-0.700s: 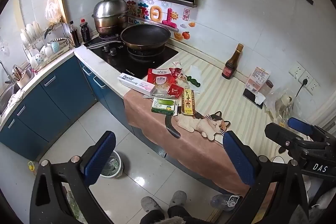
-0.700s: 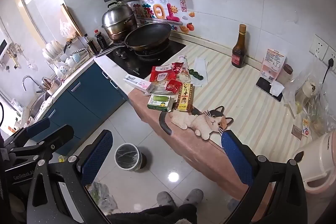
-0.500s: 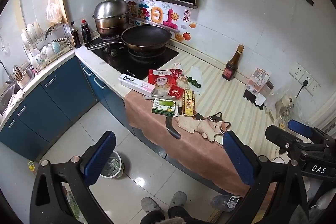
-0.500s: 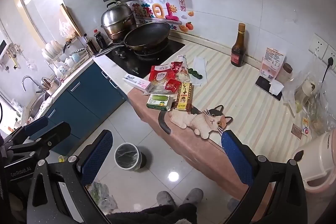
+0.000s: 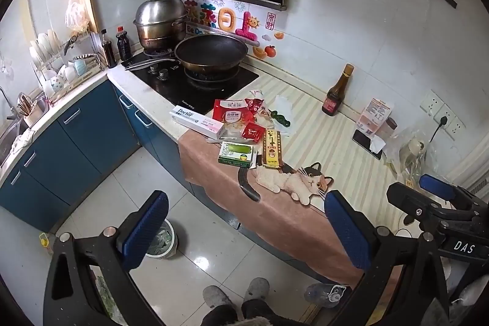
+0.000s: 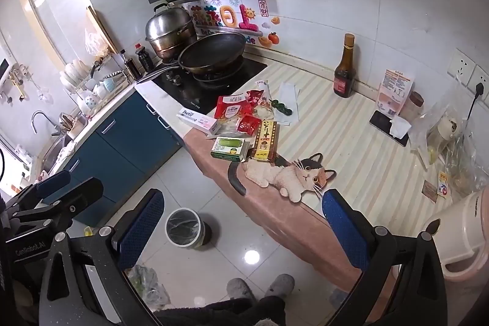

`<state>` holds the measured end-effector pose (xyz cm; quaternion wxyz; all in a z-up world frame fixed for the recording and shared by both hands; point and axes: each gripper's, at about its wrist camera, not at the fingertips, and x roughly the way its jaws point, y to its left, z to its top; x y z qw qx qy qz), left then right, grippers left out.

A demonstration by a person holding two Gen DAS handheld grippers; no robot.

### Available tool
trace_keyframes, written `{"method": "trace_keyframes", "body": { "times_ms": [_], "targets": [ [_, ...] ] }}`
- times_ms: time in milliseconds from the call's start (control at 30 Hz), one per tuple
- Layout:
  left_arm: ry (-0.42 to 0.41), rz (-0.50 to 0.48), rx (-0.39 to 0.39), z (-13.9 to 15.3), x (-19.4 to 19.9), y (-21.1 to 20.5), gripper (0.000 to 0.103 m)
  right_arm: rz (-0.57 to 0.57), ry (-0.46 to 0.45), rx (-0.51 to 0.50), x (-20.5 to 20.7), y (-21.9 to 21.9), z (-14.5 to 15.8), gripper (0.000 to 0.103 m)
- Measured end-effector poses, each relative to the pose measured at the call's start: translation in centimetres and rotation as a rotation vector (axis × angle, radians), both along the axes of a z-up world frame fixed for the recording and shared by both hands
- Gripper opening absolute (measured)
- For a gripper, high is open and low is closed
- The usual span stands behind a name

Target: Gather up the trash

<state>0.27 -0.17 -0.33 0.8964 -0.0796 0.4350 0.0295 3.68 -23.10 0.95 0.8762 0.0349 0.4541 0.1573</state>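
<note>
Trash (image 5: 244, 130) is a heap of wrappers and small boxes on the table (image 5: 336, 148), well ahead of both tools and up past the cat-shaped mat (image 5: 293, 181). Left tool (image 5: 244, 234) and right tool (image 6: 241, 228) are both spread as wide as they go with nothing between the pads, hanging out over the floor just off the table edge. Nearest thing below is the little bin (image 6: 185, 227) on the tiles, closer than the heap. Behind the pile sits the stove with a frying pan (image 5: 211, 52), and a dark bottle (image 5: 337, 92) by the wall.
</note>
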Motion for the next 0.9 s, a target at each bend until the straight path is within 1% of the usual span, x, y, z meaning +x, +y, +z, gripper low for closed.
{"method": "trace_keyframes", "body": {
  "times_ms": [333, 367, 433, 900],
  "targets": [
    [-0.002, -0.001, 0.003, 0.2, 0.0, 0.0, 0.103, 0.007, 0.002, 0.002, 0.0, 0.3, 0.0, 0.103],
    [-0.002, -0.001, 0.002, 0.4, 0.0, 0.0, 0.103, 0.01, 0.003, 0.001, -0.1, -0.5, -0.2, 0.103],
    [-0.003, -0.001, 0.002, 0.4, 0.0, 0.1, 0.103, 0.013, 0.004, 0.0, -0.1, -0.1, -0.6, 0.103],
    [-0.003, -0.001, 0.003, 0.4, 0.0, 0.1, 0.103, 0.01, 0.004, -0.003, 0.0, 0.5, -0.3, 0.103]
  ]
}}
